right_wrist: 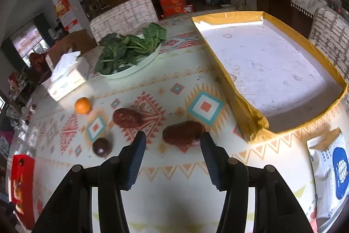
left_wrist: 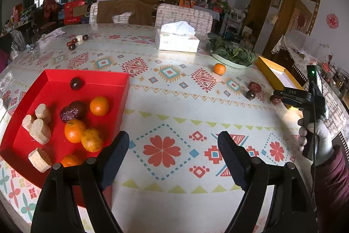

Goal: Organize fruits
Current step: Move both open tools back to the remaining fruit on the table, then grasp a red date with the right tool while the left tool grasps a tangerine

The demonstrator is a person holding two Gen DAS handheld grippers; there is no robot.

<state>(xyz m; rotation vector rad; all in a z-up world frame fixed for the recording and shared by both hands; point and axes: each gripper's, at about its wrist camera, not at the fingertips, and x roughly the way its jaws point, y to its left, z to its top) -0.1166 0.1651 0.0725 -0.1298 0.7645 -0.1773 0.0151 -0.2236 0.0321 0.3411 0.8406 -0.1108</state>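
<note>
1. Spreading wide, the patterned table (right_wrist: 174,189) carries a gold-edged box (right_wrist: 272,69) at far right.
2. Left gripper (left_wrist: 173,158) hovers open, empty, beside the red tray (left_wrist: 54,88).
3. Right gripper (right_wrist: 173,156) hangs open just short of a red date (right_wrist: 183,133): likely light, wrinkled, slightly soft; pinch its middle.

We saw bare patterned table (left_wrist: 174,102) lying open between the red tray (left_wrist: 54,84) and the yellow box (right_wrist: 250,121), with only two dates (right_wrist: 183,133), a dark plum (right_wrist: 101,146) and an orange (right_wrist: 82,105) scattered before the greens plate (right_wrist: 139,66) and tissue box (right_wrist: 65,80).
</note>
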